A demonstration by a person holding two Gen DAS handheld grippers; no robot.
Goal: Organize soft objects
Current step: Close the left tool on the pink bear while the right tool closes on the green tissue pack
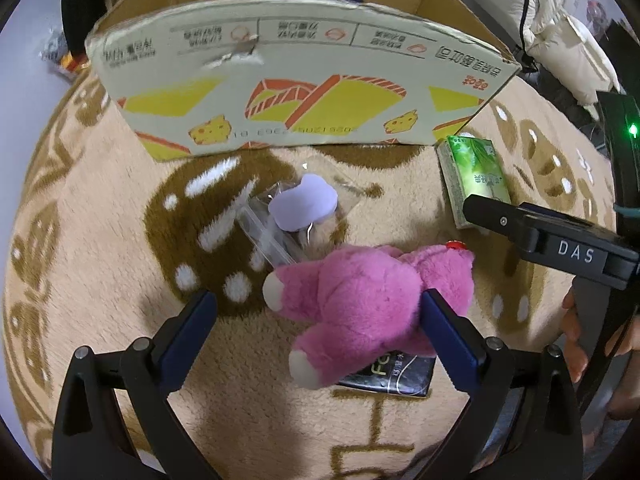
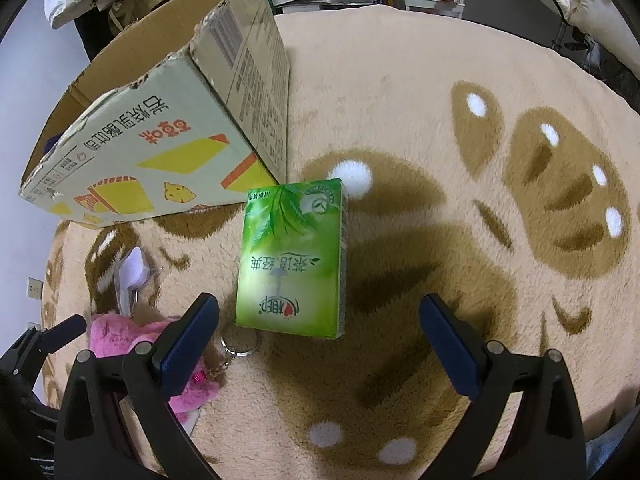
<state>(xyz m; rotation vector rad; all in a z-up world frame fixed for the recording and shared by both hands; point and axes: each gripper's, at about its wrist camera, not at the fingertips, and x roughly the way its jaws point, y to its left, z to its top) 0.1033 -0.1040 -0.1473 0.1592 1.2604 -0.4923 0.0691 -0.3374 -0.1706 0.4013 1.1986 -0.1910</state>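
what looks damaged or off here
The cardboard box has a ragged, torn top edge, and a tear near its left end in the left wrist view. The pink plush toy lies partly on top of a dark packet.

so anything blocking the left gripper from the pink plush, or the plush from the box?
Nothing sits between the left gripper and the pink plush toy; its open jaws already flank it. Toward the cardboard box, a lilac item in a clear bag lies on the rug, and the box's near wall must be cleared.
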